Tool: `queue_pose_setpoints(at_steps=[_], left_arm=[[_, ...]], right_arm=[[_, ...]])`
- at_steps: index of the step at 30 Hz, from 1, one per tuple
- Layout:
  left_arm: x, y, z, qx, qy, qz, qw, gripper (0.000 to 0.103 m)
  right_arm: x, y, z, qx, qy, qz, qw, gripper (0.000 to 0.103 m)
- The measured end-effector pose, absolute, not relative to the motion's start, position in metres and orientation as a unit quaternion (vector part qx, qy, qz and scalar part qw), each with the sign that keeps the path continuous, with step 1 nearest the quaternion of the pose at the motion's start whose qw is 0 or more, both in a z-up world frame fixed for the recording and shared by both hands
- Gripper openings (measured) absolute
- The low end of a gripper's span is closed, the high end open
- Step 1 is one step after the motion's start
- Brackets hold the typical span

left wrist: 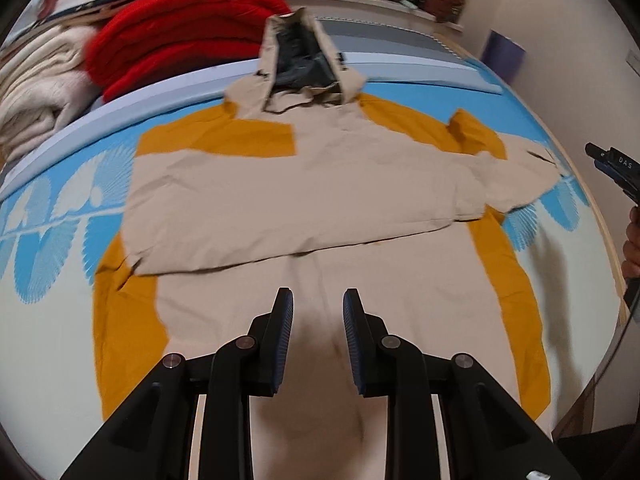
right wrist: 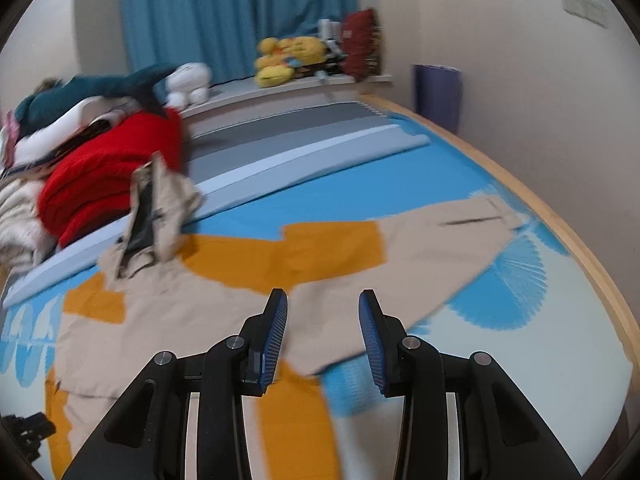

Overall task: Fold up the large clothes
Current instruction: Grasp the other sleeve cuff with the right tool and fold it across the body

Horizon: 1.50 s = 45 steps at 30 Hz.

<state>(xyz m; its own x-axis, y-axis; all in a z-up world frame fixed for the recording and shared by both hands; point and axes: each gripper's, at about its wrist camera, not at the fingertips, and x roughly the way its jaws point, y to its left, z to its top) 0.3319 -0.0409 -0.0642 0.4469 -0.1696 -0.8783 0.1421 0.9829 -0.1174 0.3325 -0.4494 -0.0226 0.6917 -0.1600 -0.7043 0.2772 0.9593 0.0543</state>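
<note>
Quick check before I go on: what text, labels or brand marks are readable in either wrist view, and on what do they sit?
"DAS" in pale letters on the black body of the right gripper, at the right edge of the left wrist view; any letters beyond it are cut off.
Dark tab on the hood of the beige and orange jacket: too blurred to read.
Red cushion on the shelf: pale mark, unreadable.
Nothing else legible.

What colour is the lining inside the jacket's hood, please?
Dark, nearly black, inside the beige hood; clearest in the left wrist view.
</note>
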Motion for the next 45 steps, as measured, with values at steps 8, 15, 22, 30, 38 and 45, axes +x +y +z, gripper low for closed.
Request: queue_pose_setpoints(at_steps=[8,15,22,30,38,45], left_arm=[[0.348,-0.046,-0.079,-0.013,0.530,-0.087,0.843,0.023],[0.363,-0.043,-0.091,-0.016,0.540,-0.077,0.838,0.023],[0.367,-0.050,-0.106,0.001,0.550,-0.082,0.831,0.023],[0.375,-0.031,-0.110,-0.015,0.540,-0.059,0.839,0.023],[0.380,-0.026,-0.127,-0.014,0.554,-0.052,0.831,0.023],[0.381,-0.022,-0.128,-0.014,0.554,-0.048,0.831,0.023]], right_arm=[[0.313,-0.583,-0.024,0.127,0.338,-0.187,0.914,0.035],[0.330,-0.656,-0.030,0.152,0.339,-0.199,0.907,0.023],[0.385,-0.699,-0.092,0.206,0.383,-0.191,0.880,0.045],[0.417,-0.754,-0.171,0.285,0.407,-0.202,0.844,0.045],[0.432,-0.780,-0.220,0.372,0.406,-0.204,0.809,0.045],[0.432,-0.782,-0.226,0.389,0.357,-0.233,0.817,0.045]])
